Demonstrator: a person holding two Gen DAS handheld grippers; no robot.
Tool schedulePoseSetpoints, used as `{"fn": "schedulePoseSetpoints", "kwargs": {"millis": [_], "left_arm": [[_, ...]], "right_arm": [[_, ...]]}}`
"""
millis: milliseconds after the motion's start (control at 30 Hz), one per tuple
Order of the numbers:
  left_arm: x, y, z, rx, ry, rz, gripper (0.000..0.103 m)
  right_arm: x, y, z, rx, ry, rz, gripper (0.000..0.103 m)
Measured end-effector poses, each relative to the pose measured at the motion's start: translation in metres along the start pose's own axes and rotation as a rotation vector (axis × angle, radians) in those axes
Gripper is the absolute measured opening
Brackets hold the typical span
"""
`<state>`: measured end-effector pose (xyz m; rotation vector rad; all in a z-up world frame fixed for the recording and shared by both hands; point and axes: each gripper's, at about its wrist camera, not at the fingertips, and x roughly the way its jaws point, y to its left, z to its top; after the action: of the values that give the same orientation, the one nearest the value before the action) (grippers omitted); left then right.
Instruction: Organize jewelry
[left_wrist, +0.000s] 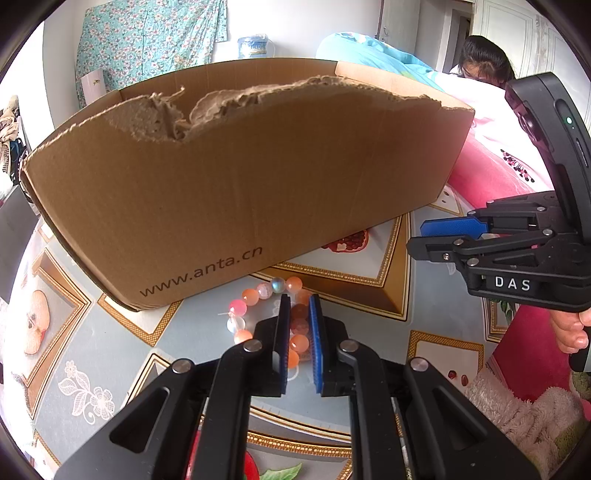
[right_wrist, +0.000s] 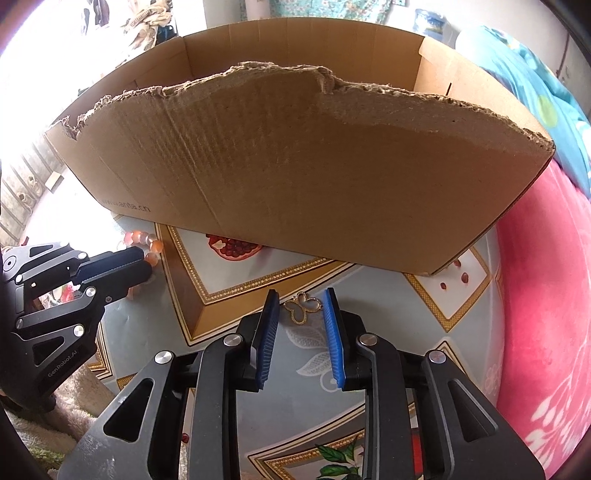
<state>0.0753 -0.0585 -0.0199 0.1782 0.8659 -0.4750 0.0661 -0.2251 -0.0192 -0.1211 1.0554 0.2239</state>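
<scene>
A bracelet of pink and orange beads (left_wrist: 255, 295) lies on the patterned tablecloth in front of a torn cardboard box (left_wrist: 236, 192). My left gripper (left_wrist: 300, 301) has its blue pads either side of the bracelet's right arc, pressing the beads between them. It also shows in the right wrist view (right_wrist: 140, 264) with the bracelet (right_wrist: 147, 240). A gold butterfly pendant (right_wrist: 303, 308) lies on the cloth between the tips of my right gripper (right_wrist: 301, 295), which is open around it. The right gripper also shows in the left wrist view (left_wrist: 417, 238). The box (right_wrist: 314, 177) stands just behind.
The table (right_wrist: 236, 295) carries a grey-blue cloth with gold frames and fruit prints. A pink blanket (right_wrist: 546, 295) lies at the right. A person (left_wrist: 484, 59) sits behind the box. A fuzzy towel (left_wrist: 532, 413) lies at the near right.
</scene>
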Motion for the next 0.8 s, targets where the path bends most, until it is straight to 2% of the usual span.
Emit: {"fn": "schedulePoseSetpoints", "kwargs": {"millis": [133, 600, 667, 700, 800], "left_arm": [[0.000, 0.000, 0.000, -0.001, 0.000, -0.001, 0.010], [0.001, -0.001, 0.000, 0.004, -0.001, 0.003, 0.010], [0.001, -0.001, 0.000, 0.004, -0.002, 0.004, 0.010], [0.001, -0.001, 0.000, 0.003, -0.002, 0.003, 0.010], [0.001, -0.001, 0.000, 0.000, -0.002, 0.001, 0.010]], "right_arm": [[0.000, -0.001, 0.002, -0.005, 0.012, 0.022, 0.027], [0.003, 0.014, 0.002, 0.026, 0.004, -0.026, 0.027], [0.001, 0.015, 0.001, 0.018, 0.005, -0.024, 0.025], [0.001, 0.015, 0.001, 0.019, 0.006, -0.016, 0.019], [-0.001, 0.011, 0.001, 0.020, 0.010, -0.002, 0.019]]}}
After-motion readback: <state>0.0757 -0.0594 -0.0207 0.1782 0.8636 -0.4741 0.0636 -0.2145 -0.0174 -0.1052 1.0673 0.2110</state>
